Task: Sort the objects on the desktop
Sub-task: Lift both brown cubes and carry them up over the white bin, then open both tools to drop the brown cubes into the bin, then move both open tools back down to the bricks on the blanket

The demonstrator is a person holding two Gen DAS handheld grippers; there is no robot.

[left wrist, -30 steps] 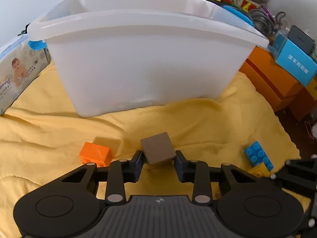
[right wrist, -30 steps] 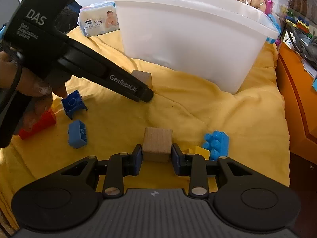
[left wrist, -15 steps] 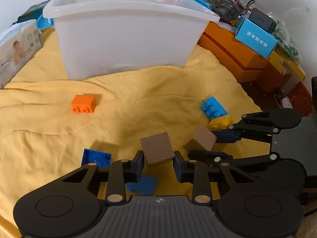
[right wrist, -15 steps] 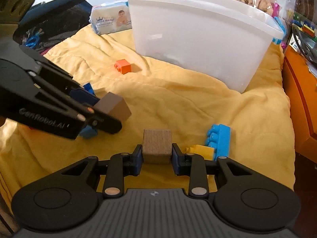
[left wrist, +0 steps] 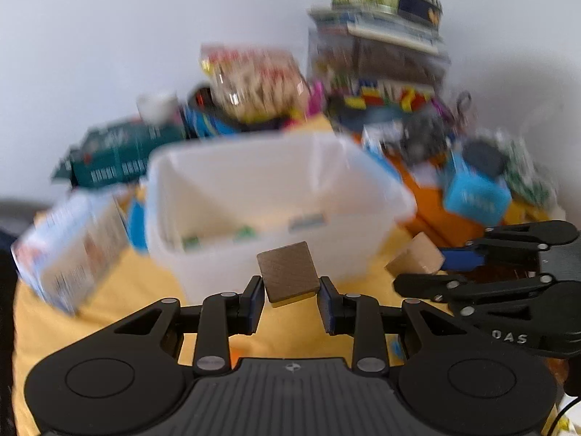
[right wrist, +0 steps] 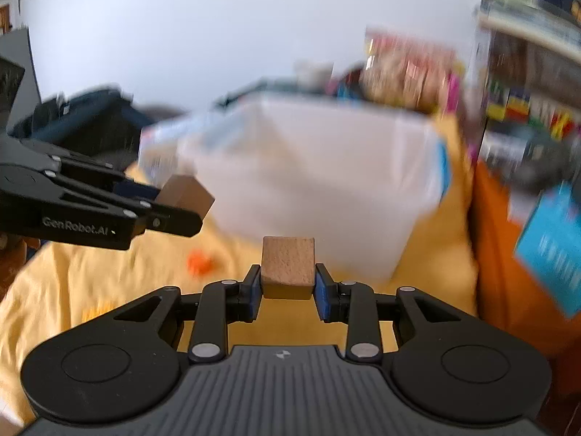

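My left gripper (left wrist: 288, 292) is shut on a dark brown wooden cube (left wrist: 288, 274), held tilted in the air in front of the white plastic bin (left wrist: 363, 181). My right gripper (right wrist: 288, 289) is shut on a light wooden cube (right wrist: 288, 267), also lifted before the bin (right wrist: 326, 181). Each gripper shows in the other's view: the right one with its light cube (left wrist: 415, 259) at the right, the left one with its dark cube (right wrist: 185, 192) at the left. The bin holds a few small green and grey pieces (left wrist: 247, 234).
A yellow blanket (right wrist: 90, 283) lies below, with an orange brick (right wrist: 199, 259) on it. A wipes pack (left wrist: 69, 239) stands left of the bin. Orange boxes (right wrist: 508, 272) and a blue box (left wrist: 475, 196) stand right. Cluttered toys and bags pile up behind the bin.
Both grippers have risen from the blanket with their cubes and now stand at the bin's rim height. The left wrist view now looks into the bin. The views are motion-blurred.
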